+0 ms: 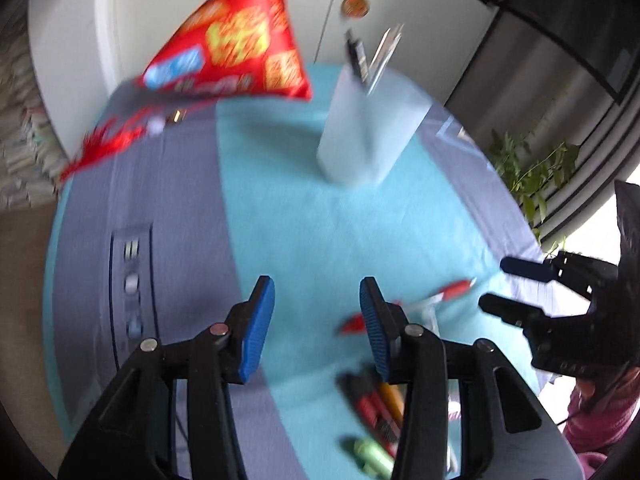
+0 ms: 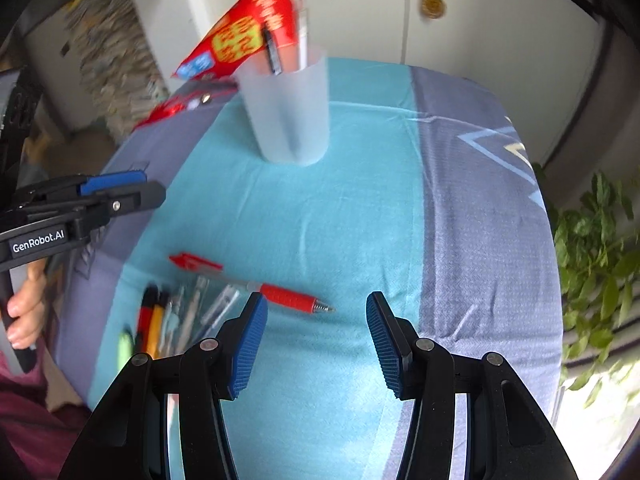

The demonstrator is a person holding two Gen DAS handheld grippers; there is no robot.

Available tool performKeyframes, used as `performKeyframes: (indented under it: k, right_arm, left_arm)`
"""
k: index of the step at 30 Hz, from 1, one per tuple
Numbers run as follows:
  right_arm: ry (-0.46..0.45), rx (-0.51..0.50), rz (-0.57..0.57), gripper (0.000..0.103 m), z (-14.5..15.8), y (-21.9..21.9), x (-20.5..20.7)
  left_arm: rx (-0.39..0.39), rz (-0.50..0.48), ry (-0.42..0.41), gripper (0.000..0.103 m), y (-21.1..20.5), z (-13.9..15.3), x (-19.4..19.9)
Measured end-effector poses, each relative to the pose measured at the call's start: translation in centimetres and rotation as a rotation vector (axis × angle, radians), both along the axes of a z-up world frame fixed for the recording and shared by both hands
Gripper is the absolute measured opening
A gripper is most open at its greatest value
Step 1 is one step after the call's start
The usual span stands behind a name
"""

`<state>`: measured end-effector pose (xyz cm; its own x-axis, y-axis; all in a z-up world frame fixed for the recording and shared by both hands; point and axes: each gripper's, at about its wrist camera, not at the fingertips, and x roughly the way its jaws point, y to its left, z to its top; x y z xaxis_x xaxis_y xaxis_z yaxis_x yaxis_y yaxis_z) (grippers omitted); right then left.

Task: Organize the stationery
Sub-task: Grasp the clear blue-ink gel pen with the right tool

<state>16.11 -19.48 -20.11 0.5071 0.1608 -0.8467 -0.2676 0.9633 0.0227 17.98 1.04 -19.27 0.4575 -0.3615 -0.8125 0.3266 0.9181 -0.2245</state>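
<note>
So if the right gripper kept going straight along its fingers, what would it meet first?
Probably bare tablecloth. The open right gripper has the red pen just left of its line, and the frosted cup further ahead; depth is unclear.

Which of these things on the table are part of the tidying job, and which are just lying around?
For the job:
red pen
pile of pens and markers
frosted cup already holding pens

Just lying about:
red snack bag
leafy plant
medal on the wall

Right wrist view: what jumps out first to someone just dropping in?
The red pen lying alone on the teal cloth, just ahead of the open right gripper. Behind it stands a frosted cup already holding pens, with a red snack bag behind that.
</note>
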Motion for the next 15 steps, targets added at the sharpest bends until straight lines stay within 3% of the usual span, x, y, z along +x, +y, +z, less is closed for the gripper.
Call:
performKeyframes:
  k: [4,11,15]
  right_arm:
    - [0.016,-0.033,0.091,0.052,-0.6,1.3,-0.9]
    - [0.096,0.095,0.120,0.052,-1.0,2.9,-1.2]
    - [0.159,0.124,0.080,0.038,-1.9,3.9,-0.6]
  left_arm:
    - [0.016,0.008,0.054,0.041,1.1,-1.1,-2.2]
    - [0.014,-0.070,0.087,0.035,-0.8,-1.6,-4.1]
    - [0.028,-0.128,0.094,0.035,-2.5,-2.1,-4.5]
